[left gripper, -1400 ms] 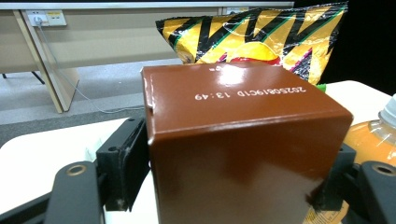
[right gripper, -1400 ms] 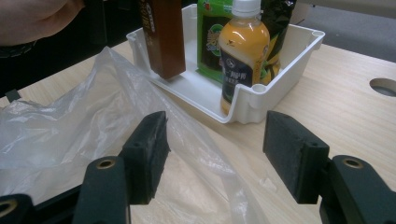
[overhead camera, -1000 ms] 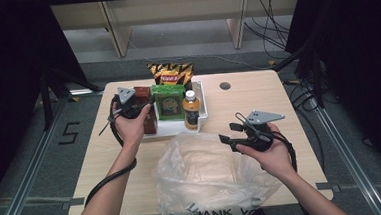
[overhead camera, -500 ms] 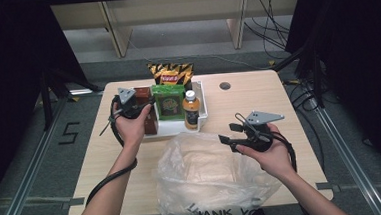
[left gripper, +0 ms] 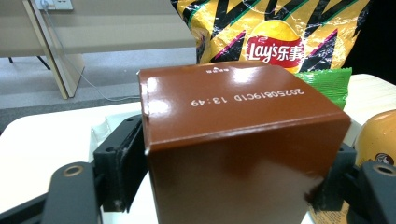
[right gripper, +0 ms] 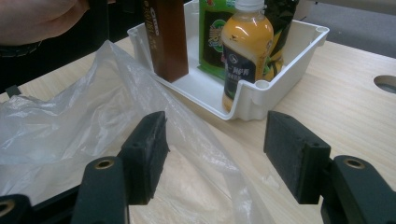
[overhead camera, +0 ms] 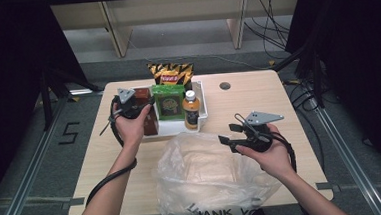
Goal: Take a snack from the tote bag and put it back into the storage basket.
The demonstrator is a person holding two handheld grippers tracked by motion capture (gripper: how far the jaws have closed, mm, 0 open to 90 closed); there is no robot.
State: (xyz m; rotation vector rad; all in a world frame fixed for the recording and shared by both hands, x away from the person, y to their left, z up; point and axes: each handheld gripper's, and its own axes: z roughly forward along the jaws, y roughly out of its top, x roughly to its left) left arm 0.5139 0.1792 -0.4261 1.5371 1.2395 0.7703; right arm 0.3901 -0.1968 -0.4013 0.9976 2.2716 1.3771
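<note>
Box (left gripper: 233, 140) of brown card sits between the pads of my left tool (overhead camera: 141, 106), which I hold over the left end of the white tray (overhead camera: 201, 99); in the left gripper view both black pads press its two sides, so that tool is clamped on it. The box stands upright in the tray, its printed date code facing up toward the camera. Just beside it in the tray are a green packet (overhead camera: 169, 102) and an orange drink bottle (overhead camera: 191, 110), the bottle in the near right corner. A yellow chip bag (overhead camera: 171, 73) stands behind them against the tray's far wall.

My right tool (overhead camera: 225, 134) is well apart from the tray, held over the right edge of the clear plastic bag (overhead camera: 208, 181) that lies crumpled on the near part of the table (overhead camera: 258, 101). Its jaws stand wide with nothing pinched; in the right gripper view the bag's film runs beneath and between the pads, and I cannot tell whether it touches them.
</note>
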